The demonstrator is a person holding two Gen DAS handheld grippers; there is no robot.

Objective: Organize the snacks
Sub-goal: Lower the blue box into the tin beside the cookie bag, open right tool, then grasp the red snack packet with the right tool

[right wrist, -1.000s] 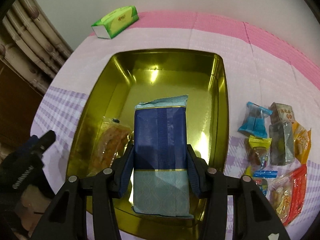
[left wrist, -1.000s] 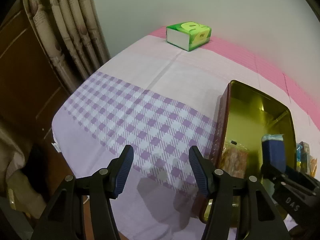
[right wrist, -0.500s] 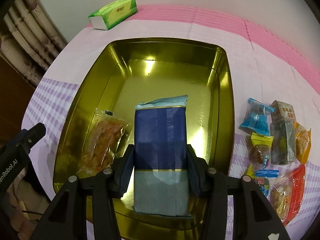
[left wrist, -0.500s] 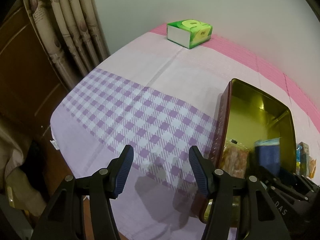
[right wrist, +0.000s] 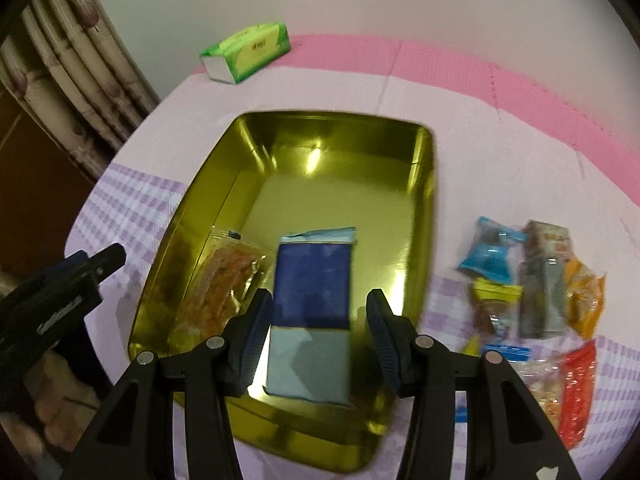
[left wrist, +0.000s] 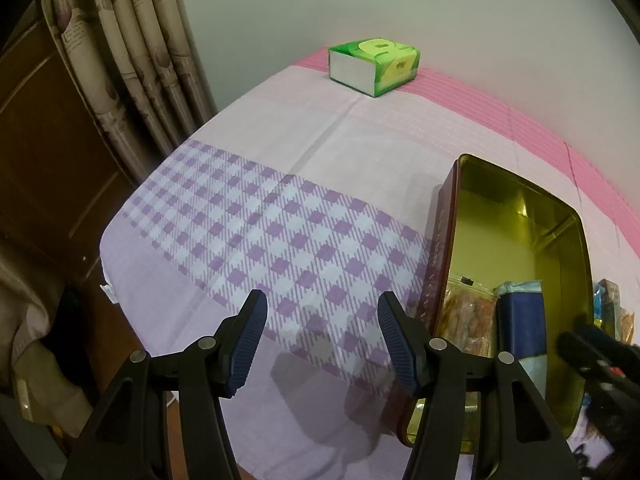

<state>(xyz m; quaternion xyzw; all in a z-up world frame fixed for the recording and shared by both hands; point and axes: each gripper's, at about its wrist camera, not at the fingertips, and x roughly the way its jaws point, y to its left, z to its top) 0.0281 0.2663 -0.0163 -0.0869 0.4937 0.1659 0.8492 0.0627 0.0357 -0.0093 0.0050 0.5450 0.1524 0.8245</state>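
Your right tool (right wrist: 318, 334) hangs over the near end of the gold tin (right wrist: 424, 200), its fingers standing apart with nothing clamped between them. The blue snack pack (right wrist: 312, 312) lies flat on the tin's floor below, seen in the gap between the fingers; a sliver of space shows on each side of it, so the pads do not press on it. Just beside it on its left lies the clear bag of orange snacks (right wrist: 218, 292), also on the tin's floor and close to the tin's left wall. The far half of the tin holds only reflections.

The other snacks sit in a loose heap (right wrist: 536, 292) on the counter to the right of the tin: a light blue packet, a yellow-topped one, a grey one, an orange one and a red-edged bag, touching or overlapping one another. This view is blurred, so their print cannot be read.

Your left tool (left wrist: 318, 344) is held over the purple checked cloth (left wrist: 260, 232) to the left of the tin, fingers wide apart and empty. From its view the tin's dark red outer wall shows. A green tissue box (left wrist: 374, 64) stands at the far edge by the wall, well apart from everything else.
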